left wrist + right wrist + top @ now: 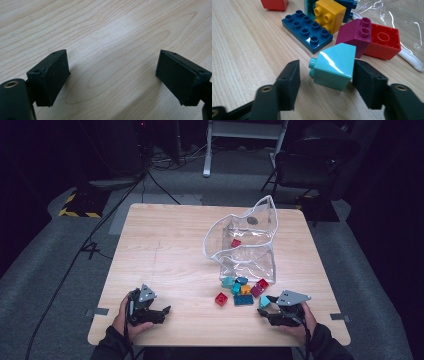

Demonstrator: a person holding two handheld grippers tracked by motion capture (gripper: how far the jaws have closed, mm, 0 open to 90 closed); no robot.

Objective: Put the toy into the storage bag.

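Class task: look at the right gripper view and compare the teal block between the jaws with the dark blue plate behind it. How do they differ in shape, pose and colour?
The teal block is chunky with a sloped face; the dark blue plate is flat and long. The teal block lies tipped, studs pointing sideways; the dark blue plate lies flat, studs up. The teal block sits between the right gripper's jaws; the dark blue plate lies free. Both are studded plastic pieces resting on the wooden table.

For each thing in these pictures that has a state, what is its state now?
Clear plastic bag: open, lying on the wooden table.
Small red brick: inside the bag.
Light turquoise sloped brick: lying on its side between the right gripper jaws; left pad apart from it.
Dark blue flat brick: flat, studs up.
Red hollow brick: tipped over, hollow side showing.
Left gripper: open, empty.
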